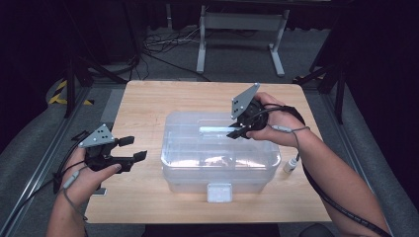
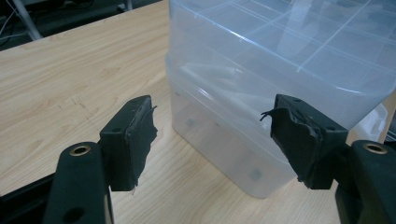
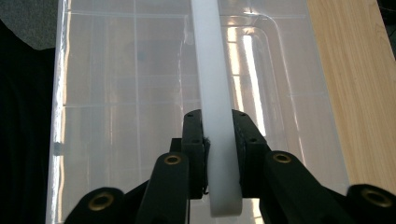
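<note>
Right gripper [image 3: 219, 154] clamped on the white handle [image 3: 212, 93] of the clear plastic box's lid [image 3: 126, 93], pads pressing both flanks of the bar, grip near its end; handle also visible from above as a pale bar on the lid top [image 1: 213, 130], right gripper [image 1: 240, 129] coming in from the far right side. Clear storage box [image 1: 217, 163] sitting mid-table [image 1: 148, 103], lid apparently seated flush, front latch [image 1: 219, 192] looking down; no gap visible between lid and body. Left gripper [image 1: 132, 148] hovering off the box's left side, jaws spread wide with nothing between them; same in the left gripper view [image 2: 212, 135], box corner [image 2: 261, 116] just ahead, not touched. Judgement: grasp stage done, lift or carry not yet begun; remaining likely a raise by the handle, left gripper possibly to steady the body or work a latch; contents inside too blurred to identify.
</note>
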`<state>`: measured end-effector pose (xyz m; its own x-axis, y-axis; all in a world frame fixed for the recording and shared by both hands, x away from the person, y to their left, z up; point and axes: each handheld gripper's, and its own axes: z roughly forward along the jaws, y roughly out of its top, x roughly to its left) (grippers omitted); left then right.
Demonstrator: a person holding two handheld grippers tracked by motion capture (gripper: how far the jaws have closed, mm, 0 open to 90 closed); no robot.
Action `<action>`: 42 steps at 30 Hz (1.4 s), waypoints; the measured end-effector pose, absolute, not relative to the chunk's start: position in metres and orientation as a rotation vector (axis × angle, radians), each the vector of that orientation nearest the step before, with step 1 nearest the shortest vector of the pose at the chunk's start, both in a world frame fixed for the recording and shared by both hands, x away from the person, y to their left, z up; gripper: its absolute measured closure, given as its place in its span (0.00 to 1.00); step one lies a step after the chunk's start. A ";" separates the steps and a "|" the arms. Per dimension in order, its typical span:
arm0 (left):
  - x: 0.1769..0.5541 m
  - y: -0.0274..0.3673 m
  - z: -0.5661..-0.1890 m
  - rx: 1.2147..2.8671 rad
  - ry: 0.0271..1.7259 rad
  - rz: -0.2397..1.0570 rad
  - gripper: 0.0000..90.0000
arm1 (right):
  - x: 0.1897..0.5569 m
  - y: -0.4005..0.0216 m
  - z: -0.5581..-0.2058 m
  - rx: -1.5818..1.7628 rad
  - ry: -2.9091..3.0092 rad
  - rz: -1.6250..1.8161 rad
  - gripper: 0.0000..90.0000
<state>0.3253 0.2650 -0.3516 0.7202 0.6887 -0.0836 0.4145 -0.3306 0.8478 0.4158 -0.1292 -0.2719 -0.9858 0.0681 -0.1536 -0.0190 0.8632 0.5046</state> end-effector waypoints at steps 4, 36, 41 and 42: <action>0.325 0.263 -0.351 1.975 0.837 0.355 0.35 | 0.419 -0.131 -0.269 0.064 2.863 0.803 0.86; 0.325 0.257 -0.349 1.995 0.801 0.352 0.35 | 0.465 -0.130 -0.241 0.178 2.867 0.813 0.81; 0.326 0.254 -0.349 2.000 0.790 0.339 0.36 | 0.473 -0.129 -0.237 0.209 2.858 0.802 0.80; 0.326 0.253 -0.349 2.002 0.788 0.332 0.36 | 0.474 -0.129 -0.237 0.219 2.860 0.803 0.79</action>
